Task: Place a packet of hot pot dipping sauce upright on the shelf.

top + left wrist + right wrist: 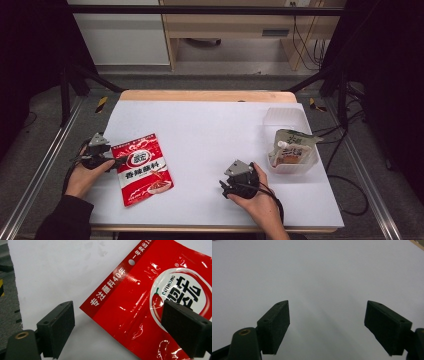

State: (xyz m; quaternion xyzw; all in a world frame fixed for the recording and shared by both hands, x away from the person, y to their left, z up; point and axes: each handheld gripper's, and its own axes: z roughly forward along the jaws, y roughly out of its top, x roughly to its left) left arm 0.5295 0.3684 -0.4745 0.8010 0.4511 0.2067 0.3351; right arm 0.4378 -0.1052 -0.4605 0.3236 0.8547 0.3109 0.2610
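Observation:
A red sauce packet [144,168] with white Chinese lettering lies flat on the white table cover at the front left. My left gripper [118,161] is at its left edge, open, its jaws standing wide on either side of the packet's corner [100,307] without closing on it. A second, pale spouted pouch [290,148] stands inside a clear plastic tub [311,160] at the right. My right gripper [223,187] rests near the front middle of the table, open, with bare white surface between its jaws [327,322].
The white sheet [210,135] covers a wooden table whose far edge [205,95] shows. Black frame posts stand at both sides, and cables hang on the right. Grey floor surrounds the table.

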